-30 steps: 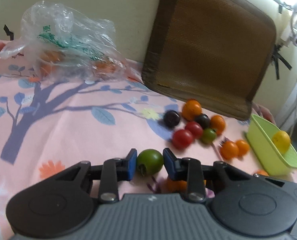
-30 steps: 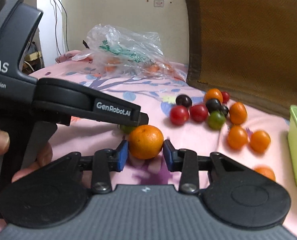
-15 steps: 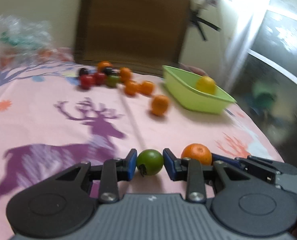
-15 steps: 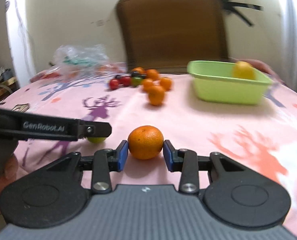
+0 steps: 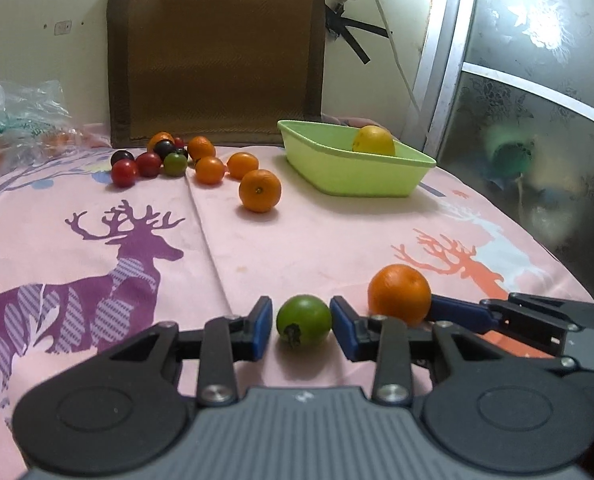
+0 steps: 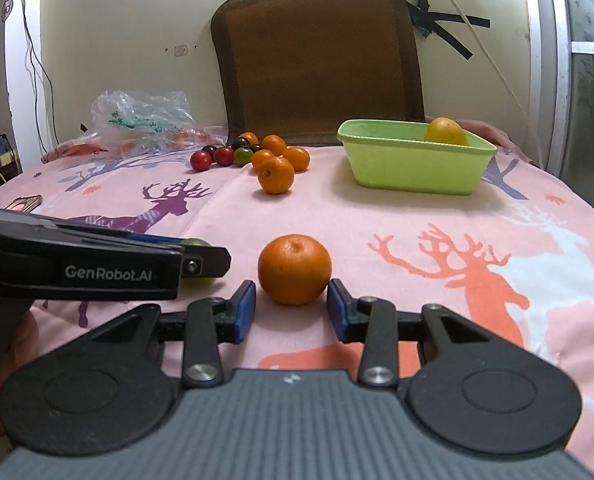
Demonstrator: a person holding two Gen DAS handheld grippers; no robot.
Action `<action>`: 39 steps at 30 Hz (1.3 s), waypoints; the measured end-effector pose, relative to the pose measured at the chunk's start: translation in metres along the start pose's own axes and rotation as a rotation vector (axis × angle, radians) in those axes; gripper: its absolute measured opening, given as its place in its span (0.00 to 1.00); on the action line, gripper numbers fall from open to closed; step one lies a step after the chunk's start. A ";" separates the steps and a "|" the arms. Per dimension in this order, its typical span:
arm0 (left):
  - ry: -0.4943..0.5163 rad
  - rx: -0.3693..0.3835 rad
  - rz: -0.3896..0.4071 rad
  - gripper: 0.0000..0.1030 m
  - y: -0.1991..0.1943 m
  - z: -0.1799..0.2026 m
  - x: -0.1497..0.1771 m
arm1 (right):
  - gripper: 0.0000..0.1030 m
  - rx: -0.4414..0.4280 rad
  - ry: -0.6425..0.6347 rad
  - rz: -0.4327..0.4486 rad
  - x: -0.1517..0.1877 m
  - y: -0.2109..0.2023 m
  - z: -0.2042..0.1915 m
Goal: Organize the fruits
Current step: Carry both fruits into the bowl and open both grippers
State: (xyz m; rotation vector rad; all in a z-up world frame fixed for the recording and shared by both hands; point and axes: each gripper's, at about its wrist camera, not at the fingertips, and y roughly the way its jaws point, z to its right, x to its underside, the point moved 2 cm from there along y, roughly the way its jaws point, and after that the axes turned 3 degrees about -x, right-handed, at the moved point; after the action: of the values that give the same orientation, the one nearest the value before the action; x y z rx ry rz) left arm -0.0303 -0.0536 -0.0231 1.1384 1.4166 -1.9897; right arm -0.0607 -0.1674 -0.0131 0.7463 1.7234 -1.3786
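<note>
A pink deer-print cloth [image 6: 437, 216] covers the surface. On it lie a green tub [image 6: 413, 168], scattered oranges [image 6: 275, 175], small tomatoes [image 6: 201, 160] and a plastic bag [image 6: 141, 120].

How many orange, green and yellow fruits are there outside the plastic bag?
Orange fruits: 6
Green fruits: 2
Yellow fruit: 1
Total: 9

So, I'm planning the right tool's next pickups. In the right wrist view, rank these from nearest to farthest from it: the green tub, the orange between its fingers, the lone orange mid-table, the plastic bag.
1. Orange, between the right tool's open fingers.
2. Lone orange, mid-table, slightly left.
3. Green tub, ahead to the right.
4. Plastic bag, far left, near the wall.
</note>
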 end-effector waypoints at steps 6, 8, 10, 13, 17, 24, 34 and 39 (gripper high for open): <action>-0.011 0.016 0.005 0.33 0.000 -0.003 0.000 | 0.44 0.012 -0.004 0.006 0.001 0.001 -0.002; -0.014 0.022 0.006 0.32 0.000 -0.004 0.000 | 0.48 0.010 -0.004 0.007 0.002 0.001 -0.003; -0.015 0.026 0.006 0.33 0.000 -0.004 0.001 | 0.50 0.010 -0.002 0.010 0.002 0.001 -0.004; -0.012 0.038 0.008 0.37 -0.001 -0.004 0.001 | 0.51 0.016 -0.008 0.015 0.003 0.002 -0.004; 0.000 0.039 0.009 0.39 -0.002 -0.002 0.002 | 0.51 0.023 -0.004 0.015 0.002 0.002 -0.004; -0.023 0.052 0.010 0.40 -0.004 -0.005 0.002 | 0.51 0.032 -0.011 0.009 0.001 0.003 -0.005; -0.058 0.096 0.007 0.41 -0.007 -0.012 0.002 | 0.51 0.043 -0.013 0.002 0.000 0.003 0.002; -0.014 0.106 0.002 0.28 -0.009 -0.007 0.002 | 0.41 0.020 -0.069 -0.012 -0.001 0.007 -0.005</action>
State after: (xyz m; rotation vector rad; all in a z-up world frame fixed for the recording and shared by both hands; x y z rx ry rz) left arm -0.0350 -0.0439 -0.0207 1.1680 1.3157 -2.0892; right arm -0.0555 -0.1604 -0.0158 0.6930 1.6653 -1.4158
